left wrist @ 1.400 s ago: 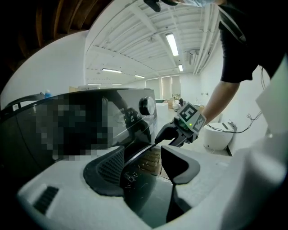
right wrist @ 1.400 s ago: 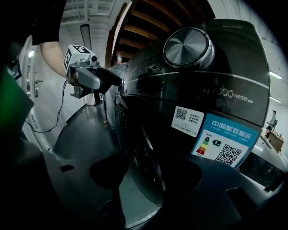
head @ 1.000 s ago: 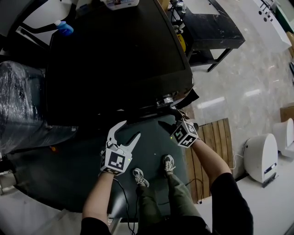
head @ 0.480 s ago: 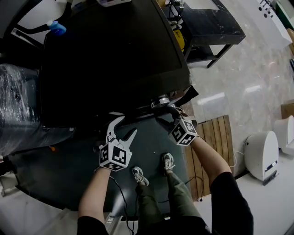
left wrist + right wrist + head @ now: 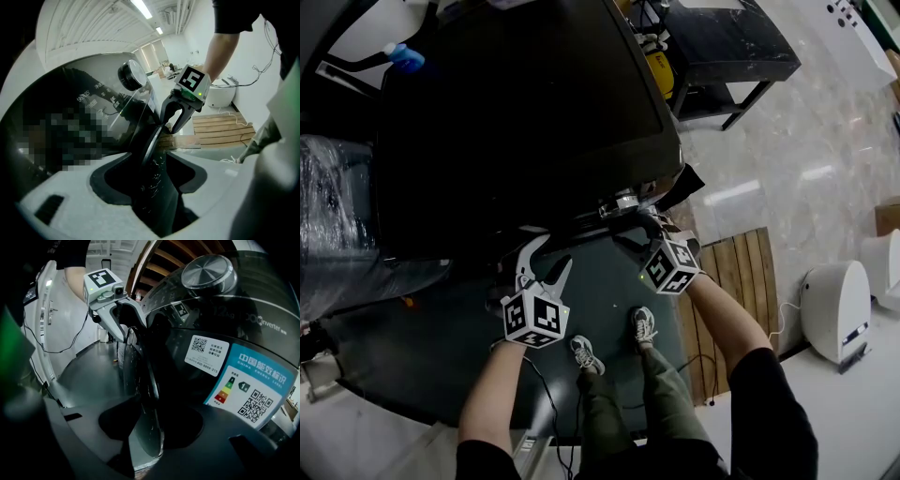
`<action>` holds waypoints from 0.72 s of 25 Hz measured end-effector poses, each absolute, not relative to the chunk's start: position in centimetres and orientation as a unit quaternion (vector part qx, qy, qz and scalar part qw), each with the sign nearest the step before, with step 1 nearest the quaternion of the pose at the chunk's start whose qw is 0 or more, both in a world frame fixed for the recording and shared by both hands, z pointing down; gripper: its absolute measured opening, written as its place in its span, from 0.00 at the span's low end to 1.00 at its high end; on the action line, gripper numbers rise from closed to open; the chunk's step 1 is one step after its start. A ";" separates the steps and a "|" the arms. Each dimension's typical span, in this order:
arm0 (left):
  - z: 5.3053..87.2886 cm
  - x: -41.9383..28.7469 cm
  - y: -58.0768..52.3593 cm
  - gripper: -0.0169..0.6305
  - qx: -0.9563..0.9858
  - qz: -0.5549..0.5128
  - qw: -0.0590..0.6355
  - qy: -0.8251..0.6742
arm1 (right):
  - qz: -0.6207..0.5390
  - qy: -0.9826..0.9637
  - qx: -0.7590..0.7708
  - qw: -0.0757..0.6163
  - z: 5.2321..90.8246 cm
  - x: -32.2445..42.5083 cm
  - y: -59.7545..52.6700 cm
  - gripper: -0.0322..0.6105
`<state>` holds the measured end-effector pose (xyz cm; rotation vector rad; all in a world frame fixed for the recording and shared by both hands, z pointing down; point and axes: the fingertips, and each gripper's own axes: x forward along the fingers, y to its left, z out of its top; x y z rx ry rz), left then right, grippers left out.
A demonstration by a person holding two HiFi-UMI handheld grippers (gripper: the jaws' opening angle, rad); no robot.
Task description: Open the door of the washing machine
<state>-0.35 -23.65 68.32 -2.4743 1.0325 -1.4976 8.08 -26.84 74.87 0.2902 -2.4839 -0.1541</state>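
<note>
The black washing machine (image 5: 525, 122) fills the head view's upper half. Its round door (image 5: 581, 230) sits under the front edge and looks slightly ajar. My white left gripper (image 5: 551, 251) reaches the door from the left. Its jaws are closing, with the door's rim (image 5: 149, 150) between them, and the pads do not look pressed on it. My dark right gripper (image 5: 633, 236) holds the rim (image 5: 147, 394) from the right, shut on it. Each gripper appears in the other's view: the right gripper (image 5: 172, 119), the left gripper (image 5: 123, 329).
A control knob (image 5: 206, 270) and an energy label (image 5: 253, 385) are on the machine's front. A plastic-wrapped bulk (image 5: 337, 216) stands at the left, a wooden pallet (image 5: 741, 281) and a white device (image 5: 836, 314) at the right, a black table (image 5: 722, 47) behind. The person's feet (image 5: 581, 354) stand on a dark mat.
My left gripper has sunk a little and rolled, and it now sits closer to the door's rim. The right gripper has stayed at the door's edge.
</note>
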 end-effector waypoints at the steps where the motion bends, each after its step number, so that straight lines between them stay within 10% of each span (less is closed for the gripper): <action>1: 68.3 -0.4 -23.8 0.37 -0.803 -0.485 0.032 0.344 | -0.059 -0.941 0.111 0.314 74.9 8.1 -26.8 0.28; 18: 67.7 -0.5 -24.1 0.26 -0.803 -0.465 0.017 0.372 | -0.032 -0.930 0.136 0.339 74.9 7.9 -26.8 0.27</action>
